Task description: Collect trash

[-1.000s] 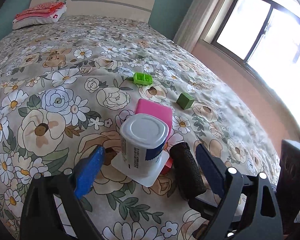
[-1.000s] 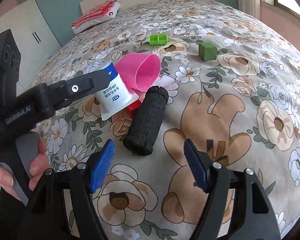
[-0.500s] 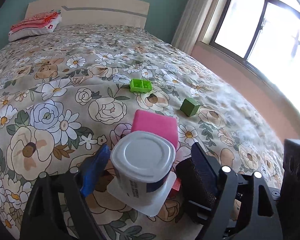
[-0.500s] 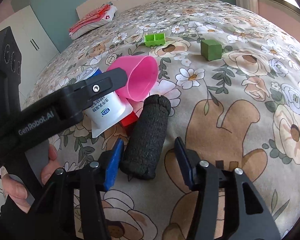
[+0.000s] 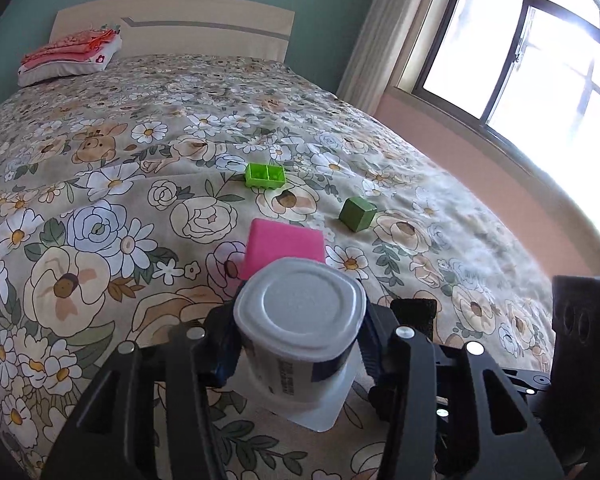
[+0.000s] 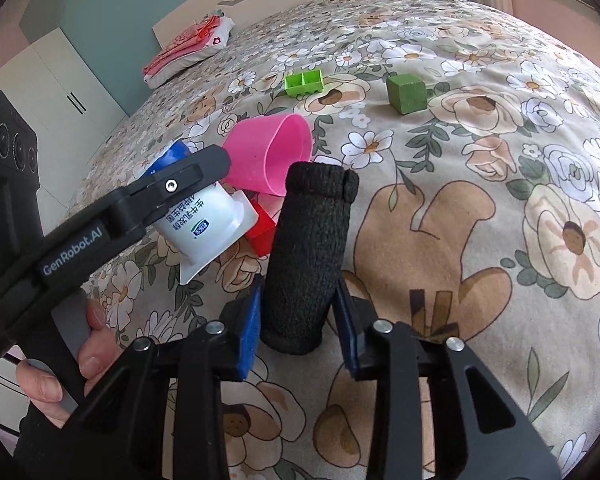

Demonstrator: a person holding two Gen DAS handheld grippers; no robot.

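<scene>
A white and blue yogurt cup stands upside down on the flowered bedspread. My left gripper is shut on its sides. The cup also shows in the right wrist view. A black knitted roll lies on the bed; my right gripper has closed its blue pads against the roll's near end. The roll's top shows in the left wrist view. A pink cup lies on its side behind both, with a small red piece under it.
A green two-cell tray and a green cube lie further up the bed. Folded red and white bedding sits by the headboard. A window is on the right, a white wardrobe on the left.
Both grippers moved forward and closed: the left onto the yogurt cup, the right onto the black roll. One second ago both were open and short of these things.
</scene>
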